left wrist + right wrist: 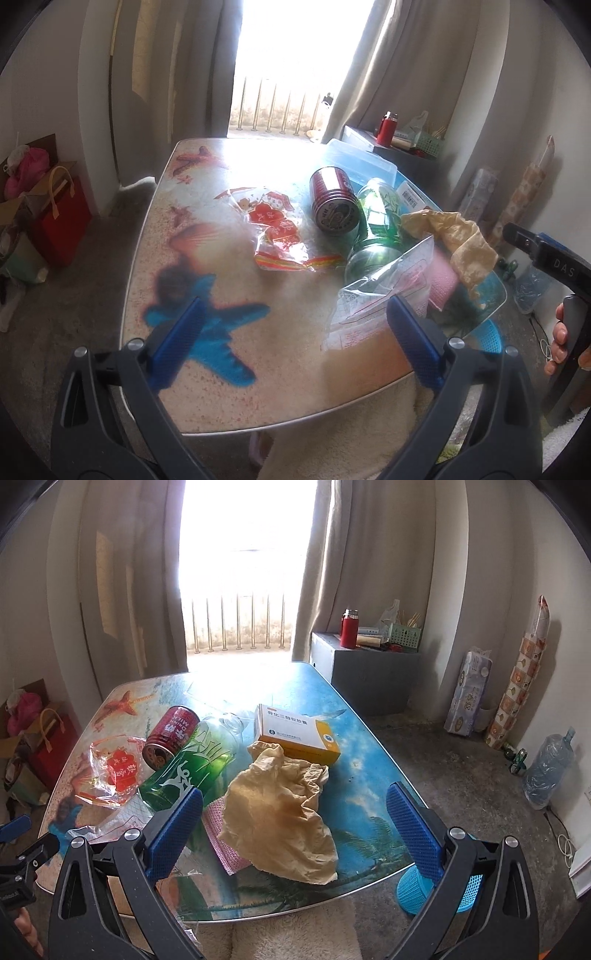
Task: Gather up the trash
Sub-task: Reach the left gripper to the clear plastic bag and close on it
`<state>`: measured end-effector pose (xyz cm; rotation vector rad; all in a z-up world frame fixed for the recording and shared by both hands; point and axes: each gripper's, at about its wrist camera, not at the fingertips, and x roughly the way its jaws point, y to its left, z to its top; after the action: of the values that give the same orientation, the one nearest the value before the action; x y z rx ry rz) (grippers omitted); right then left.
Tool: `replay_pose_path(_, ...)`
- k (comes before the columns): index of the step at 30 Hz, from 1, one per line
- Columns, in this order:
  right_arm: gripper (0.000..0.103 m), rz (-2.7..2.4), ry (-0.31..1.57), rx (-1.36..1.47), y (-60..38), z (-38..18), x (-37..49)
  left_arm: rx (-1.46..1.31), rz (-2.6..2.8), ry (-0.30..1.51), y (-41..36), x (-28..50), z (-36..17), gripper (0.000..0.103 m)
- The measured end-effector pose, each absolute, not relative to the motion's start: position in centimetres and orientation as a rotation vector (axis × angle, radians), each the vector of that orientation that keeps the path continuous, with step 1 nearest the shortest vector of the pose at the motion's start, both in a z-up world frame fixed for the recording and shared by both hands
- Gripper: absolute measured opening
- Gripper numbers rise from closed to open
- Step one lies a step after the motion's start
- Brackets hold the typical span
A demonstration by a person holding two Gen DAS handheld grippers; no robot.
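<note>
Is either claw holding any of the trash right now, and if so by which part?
Nothing is held. The left claw and right claw are both open above the table, with no trash between their fingers.

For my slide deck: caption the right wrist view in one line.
Open right gripper above a crumpled yellow bag, with green bottle, red can and medicine box on the table.

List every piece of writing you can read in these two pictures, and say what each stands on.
"DAS": right gripper body.
"骨化三醇软胶囊": medicine box.
"MILK", upside down: red can.
Green bottle lettering, red wrapper characters, barcode label: unreadable.
</note>
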<state>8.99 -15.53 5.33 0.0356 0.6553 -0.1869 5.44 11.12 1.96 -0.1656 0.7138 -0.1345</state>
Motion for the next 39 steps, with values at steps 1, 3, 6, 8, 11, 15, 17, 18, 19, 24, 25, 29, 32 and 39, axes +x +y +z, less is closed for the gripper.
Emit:
replay_pose_path(1,0.097,-0.178,0.656,0.056,-16.1,5.1,9.0,-0.157,-0.154,0.718,10.7,5.8,2.1,0.095)
replay_pose_path(3,0.097,-0.165,0.656,0.086,-17.2,4.6,9.2,-0.131,-0.194,0.728,9.8,6.5,2.3,0.094)
replay_pose_path(6,0.097,-0.142,0.677,0.125,-18.3,3.8,9.6,-0.114,-0.237,0.728,8.6,7.5,2.6,0.095)
replay_pose_path(8,0.097,-0.113,0.701,0.159,-19.1,3.2,9.9,-0.117,-0.269,0.72,7.8,7.9,2.9,0.095)
replay_pose_path(11,0.097,-0.064,0.751,0.213,-20.1,2.0,10.4,-0.11,-0.307,0.704,6.7,8.5,3.2,0.095)
replay_pose_path(15,0.097,0.002,0.786,0.279,-21.1,1.0,10.5,-0.064,-0.331,0.729,5.0,9.6,2.8,0.094)
replay_pose_path(17,0.097,0.024,0.793,0.301,-21.5,0.6,10.4,-0.02,-0.35,0.734,4.0,10.1,2.7,0.094)
replay_pose_path(18,0.097,0.031,0.797,0.314,-21.8,0.3,10.4,0.008,-0.368,0.743,3.4,10.5,2.4,0.094)
replay_pose_path(19,0.097,0.035,0.801,0.327,-22.1,0.1,10.4,0.045,-0.382,0.757,2.7,10.9,2.0,0.094)
replay_pose_path(24,0.097,0.048,0.818,0.347,-22.7,-0.7,10.5,0.259,-0.383,0.801,0.0,11.7,-0.4,0.094)
replay_pose_path(25,0.097,0.052,0.819,0.348,-22.7,-0.9,10.5,0.288,-0.387,0.809,-0.3,11.7,-0.7,0.094)
replay_pose_path(29,0.097,0.066,0.831,0.358,-22.9,-1.2,10.8,0.394,-0.392,0.826,-1.4,11.1,-1.3,0.074)
replay_pose_path(32,0.097,0.071,0.837,0.35,-22.9,-1.3,11.1,0.419,-0.378,0.834,-1.6,10.6,-1.7,0.066)
replay_pose_path(39,0.097,0.065,0.846,0.314,-22.6,-0.9,11.1,0.441,-0.378,0.822,-1.7,9.0,-1.6,0.038)
